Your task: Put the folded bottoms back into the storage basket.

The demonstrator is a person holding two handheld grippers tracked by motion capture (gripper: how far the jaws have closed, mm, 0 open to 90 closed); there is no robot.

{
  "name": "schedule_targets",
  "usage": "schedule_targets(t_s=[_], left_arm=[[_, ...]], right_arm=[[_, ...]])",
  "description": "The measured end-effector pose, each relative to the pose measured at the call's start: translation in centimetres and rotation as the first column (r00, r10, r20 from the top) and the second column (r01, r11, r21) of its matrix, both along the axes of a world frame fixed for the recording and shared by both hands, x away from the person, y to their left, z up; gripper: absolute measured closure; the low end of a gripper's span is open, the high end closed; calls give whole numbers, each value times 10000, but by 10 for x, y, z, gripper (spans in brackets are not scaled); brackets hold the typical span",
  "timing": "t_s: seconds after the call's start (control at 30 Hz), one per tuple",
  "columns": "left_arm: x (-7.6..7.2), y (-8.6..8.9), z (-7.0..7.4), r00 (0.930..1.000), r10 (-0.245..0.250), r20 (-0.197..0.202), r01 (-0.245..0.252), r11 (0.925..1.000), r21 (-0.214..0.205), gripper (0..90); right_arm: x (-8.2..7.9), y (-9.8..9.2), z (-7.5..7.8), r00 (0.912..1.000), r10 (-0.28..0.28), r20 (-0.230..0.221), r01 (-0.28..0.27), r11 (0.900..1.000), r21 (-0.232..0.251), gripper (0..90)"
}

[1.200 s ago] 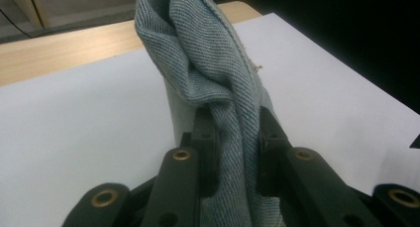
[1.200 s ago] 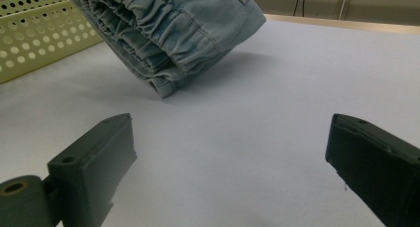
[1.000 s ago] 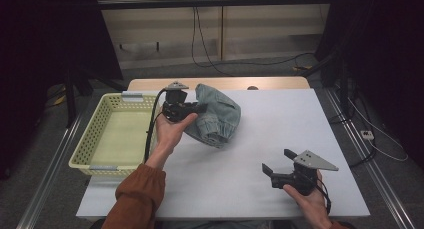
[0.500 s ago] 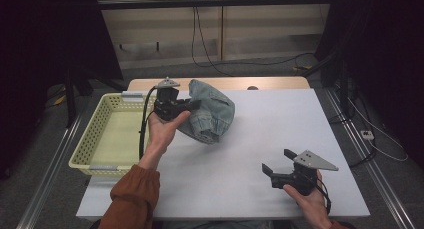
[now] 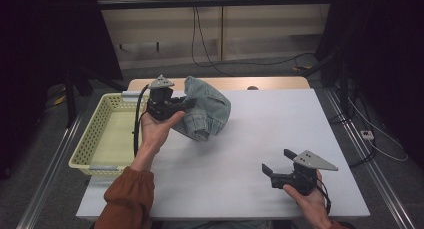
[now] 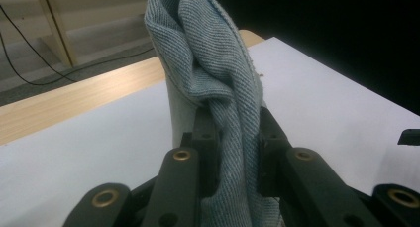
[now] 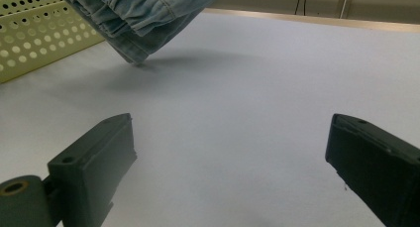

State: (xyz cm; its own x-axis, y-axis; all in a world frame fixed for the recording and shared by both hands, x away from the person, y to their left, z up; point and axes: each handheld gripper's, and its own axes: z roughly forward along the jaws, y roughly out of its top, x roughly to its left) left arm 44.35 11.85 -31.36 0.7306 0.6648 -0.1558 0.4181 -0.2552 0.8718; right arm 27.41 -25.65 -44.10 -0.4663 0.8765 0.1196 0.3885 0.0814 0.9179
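Left gripper [image 5: 186,105] clenched on a bunched fold of the denim garment [image 5: 207,111], holding it up off the white table [image 5: 280,129], just beside the yellow basket [image 5: 102,134]. Right gripper [image 5: 278,161] rests near the table's front right, jaws spread wide, gripping nothing.

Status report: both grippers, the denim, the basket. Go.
Left gripper shut on denim garment, lifted, low corner near the table. Right gripper open, holding nothing, low over the table's near right. Yellow basket beside the denim.
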Motion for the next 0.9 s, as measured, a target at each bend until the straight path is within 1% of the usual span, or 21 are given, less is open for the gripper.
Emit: schedule_targets(t_s=[0.07, 0.17, 0.23, 0.4, 0.47, 0.63, 0.83, 0.9], left_arm=[[-2, 2, 3, 9999, -15, 119, 14, 9999, 103, 761], [-6, 5, 8, 9996, 25, 282, -28, 9999, 108, 761], [-8, 8, 11, 9993, 33, 382, -34, 10000, 25, 761], [-14, 14, 20, 9980, 64, 628, -62, 10000, -23, 761], [-17, 16, 23, 9977, 188, 656, -185, 9998, -59, 760], [-21, 21, 27, 9956, 235, 903, -243, 9997, 82, 761], [-23, 31, 33, 9944, 368, 990, -367, 9993, -33, 760], [-25, 34, 35, 9940, 329, 1045, -325, 9995, -50, 760]], right_arm=[[0, 0, 0, 10000, 0, -1, 0, 10000, -2, 49], [0, 0, 0, 10000, -2, 6, 2, 10000, -19, 49], [0, 0, 0, 10000, 0, 17, 0, 10000, -32, 49], [0, 0, 0, 10000, 4, 29, -4, 10000, -36, 49], [0, 0, 0, 10000, 4, 34, -4, 10000, -38, 49], [0, 0, 0, 10000, 10, 15, -10, 10000, -32, 49], [0, 0, 0, 10000, 14, 46, -14, 10000, -51, 49], [0, 0, 0, 10000, 8, 44, -8, 10000, -48, 49]])
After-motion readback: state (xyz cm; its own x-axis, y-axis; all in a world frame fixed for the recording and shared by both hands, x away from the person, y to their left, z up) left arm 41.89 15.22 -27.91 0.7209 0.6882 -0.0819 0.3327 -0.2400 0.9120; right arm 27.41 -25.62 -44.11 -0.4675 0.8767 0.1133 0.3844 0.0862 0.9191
